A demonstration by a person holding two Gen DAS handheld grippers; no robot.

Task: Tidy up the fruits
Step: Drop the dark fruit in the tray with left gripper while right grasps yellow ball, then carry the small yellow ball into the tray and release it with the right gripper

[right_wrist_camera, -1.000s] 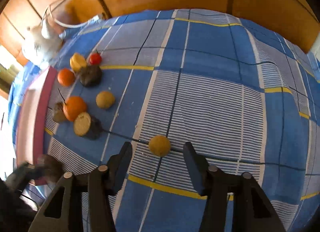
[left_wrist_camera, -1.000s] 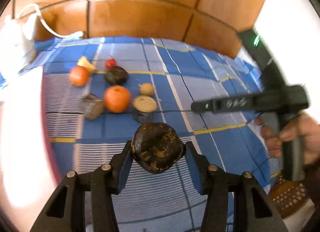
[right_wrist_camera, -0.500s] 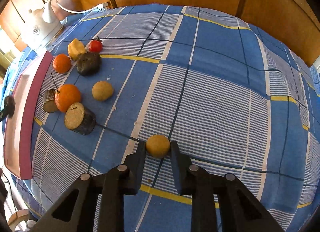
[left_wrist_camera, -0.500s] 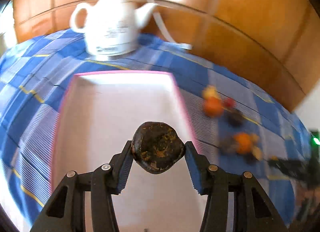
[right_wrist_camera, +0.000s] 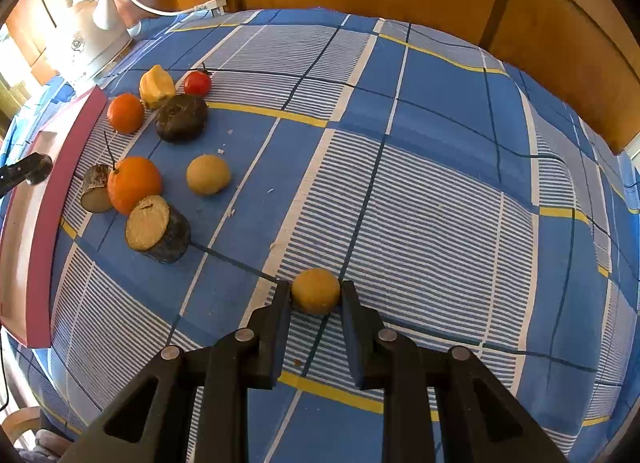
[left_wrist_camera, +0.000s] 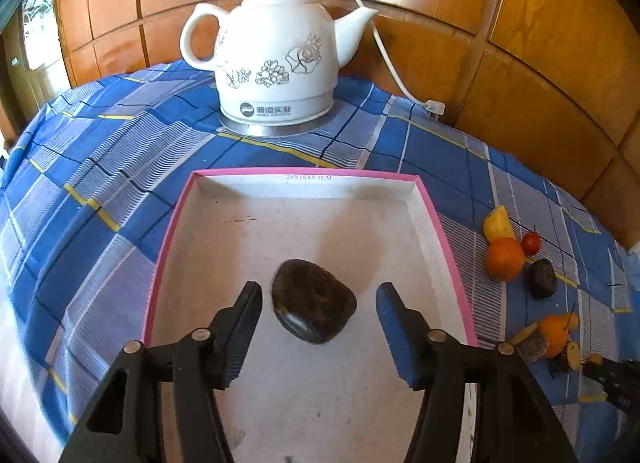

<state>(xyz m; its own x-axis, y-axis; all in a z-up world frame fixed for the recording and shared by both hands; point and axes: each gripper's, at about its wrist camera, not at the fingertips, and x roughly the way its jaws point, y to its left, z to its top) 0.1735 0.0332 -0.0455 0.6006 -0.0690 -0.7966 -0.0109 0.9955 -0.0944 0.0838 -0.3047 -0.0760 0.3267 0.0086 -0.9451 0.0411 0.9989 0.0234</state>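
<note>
since half a second ago the dark brown fruit (left_wrist_camera: pixel 314 300) has been let go by the left gripper (left_wrist_camera: pixel 319 319), whose jaws are now spread wide with the fruit lying between them, touching neither, on the white floor of the pink-rimmed box (left_wrist_camera: pixel 448 247). behind the box a white floral kettle (left_wrist_camera: pixel 276 59) is seen on the blue checked tablecloth (left_wrist_camera: pixel 100 167), its cord trailing to the right. in the right wrist view, the box edge (right_wrist_camera: pixel 44 223) is found at the far left, and beside it the remaining pieces are grouped: two oranges (right_wrist_camera: pixel 134 183), a yellow fruit (right_wrist_camera: pixel 157 87), a small red tomato (right_wrist_camera: pixel 197 83), a dark round fruit (right_wrist_camera: pixel 181 118), a tan round fruit (right_wrist_camera: pixel 208 180) and two cut log-like pieces (right_wrist_camera: pixel 158 229). well apart from that group, a small yellow-brown round fruit (right_wrist_camera: pixel 315 290) is pinched between the closed-in fingers of the right gripper (right_wrist_camera: pixel 315 297), at the cloth.
</note>
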